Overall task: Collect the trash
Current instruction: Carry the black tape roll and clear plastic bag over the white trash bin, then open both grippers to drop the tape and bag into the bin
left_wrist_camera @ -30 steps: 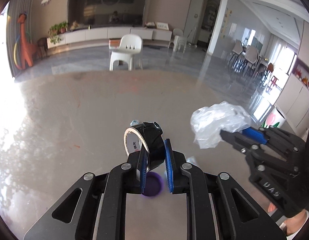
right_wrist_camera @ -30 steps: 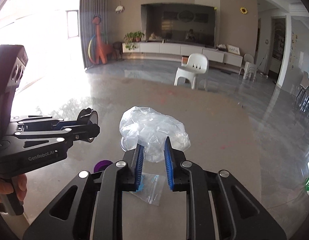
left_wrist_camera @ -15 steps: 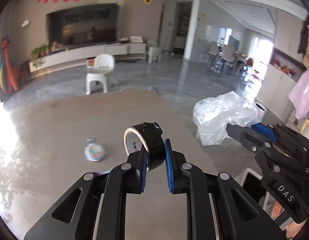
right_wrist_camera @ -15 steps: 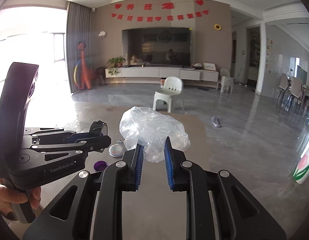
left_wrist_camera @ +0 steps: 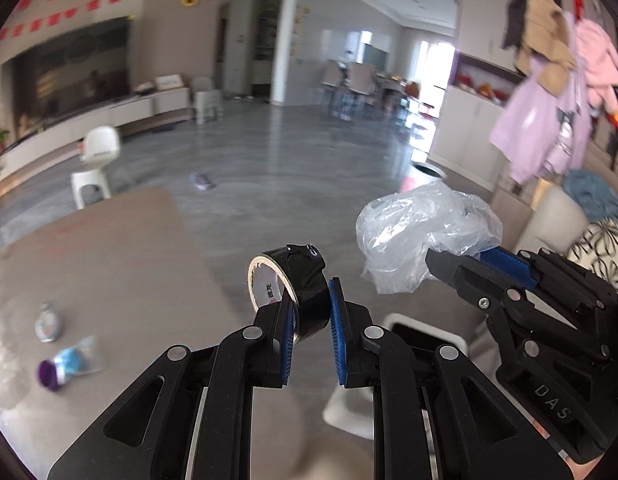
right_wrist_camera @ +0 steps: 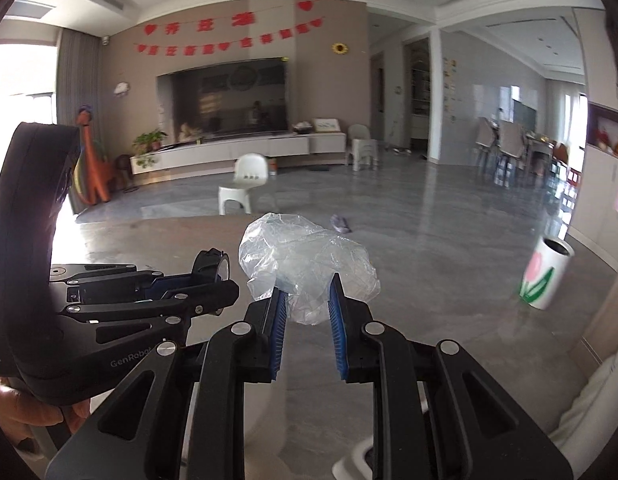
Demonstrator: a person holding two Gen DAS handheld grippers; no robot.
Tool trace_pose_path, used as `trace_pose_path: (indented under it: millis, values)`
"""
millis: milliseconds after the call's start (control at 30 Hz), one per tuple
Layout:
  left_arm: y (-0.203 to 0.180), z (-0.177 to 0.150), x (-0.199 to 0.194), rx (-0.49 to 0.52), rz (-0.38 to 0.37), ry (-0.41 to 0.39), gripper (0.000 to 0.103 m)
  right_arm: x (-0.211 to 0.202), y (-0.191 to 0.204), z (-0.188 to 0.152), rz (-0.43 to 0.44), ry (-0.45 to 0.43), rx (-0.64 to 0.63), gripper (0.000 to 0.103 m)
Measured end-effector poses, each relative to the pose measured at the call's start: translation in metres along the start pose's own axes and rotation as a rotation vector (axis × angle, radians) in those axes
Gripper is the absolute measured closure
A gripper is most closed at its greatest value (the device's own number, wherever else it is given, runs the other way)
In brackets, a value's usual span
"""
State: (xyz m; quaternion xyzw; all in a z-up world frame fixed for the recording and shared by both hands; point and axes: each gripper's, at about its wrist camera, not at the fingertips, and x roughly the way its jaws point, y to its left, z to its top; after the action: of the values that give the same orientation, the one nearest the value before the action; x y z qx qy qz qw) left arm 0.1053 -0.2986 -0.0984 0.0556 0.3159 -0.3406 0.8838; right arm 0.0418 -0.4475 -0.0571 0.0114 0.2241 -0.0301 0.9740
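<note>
My left gripper [left_wrist_camera: 309, 312] is shut on a black tape roll [left_wrist_camera: 297, 284] with a white inner core, held up above the table's right edge. My right gripper [right_wrist_camera: 305, 300] is shut on a crumpled clear plastic bag [right_wrist_camera: 305, 256]. The right gripper [left_wrist_camera: 449, 264] also shows at the right of the left wrist view, with the plastic bag [left_wrist_camera: 421, 236] bulging past its tips. The left gripper [right_wrist_camera: 221, 280] and the tape roll [right_wrist_camera: 215, 264] appear at the left of the right wrist view. A white bin [left_wrist_camera: 393, 320] with a dark inside sits low, just beyond both grippers.
On the brown table [left_wrist_camera: 109, 260] at the left lie a small bottle [left_wrist_camera: 49, 322] and a purple-capped item in clear wrap [left_wrist_camera: 65, 364]. A white tulip-printed cylinder [right_wrist_camera: 545, 276] stands on the grey floor. A patterned sofa [left_wrist_camera: 589, 240] is on the right, a white stool [left_wrist_camera: 95, 168] farther off.
Both grippers have swung to the right off the table and risen a little, each keeping its load. The white bin has come into view below them.
</note>
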Motion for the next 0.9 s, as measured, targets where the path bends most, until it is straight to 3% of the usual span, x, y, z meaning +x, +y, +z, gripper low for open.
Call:
trace_pose_path:
  millis: [467,700,900]
  values:
    - [-0.089,-0.019,0.065,0.089,-0.151,0.122,0.087,-0.023,-0.089,-0.065,-0.146,0.051,0.134,0.081]
    - [-0.121,-0.026,0.096,0.116,-0.183,0.184,0.087,-0.027,-0.119,-0.089,-0.177,0.082,0.182,0.081]
    - [-0.136,-0.043,0.128,0.129,-0.197,0.250,0.087,-0.013,-0.139,-0.130,-0.197,0.159,0.221,0.081]
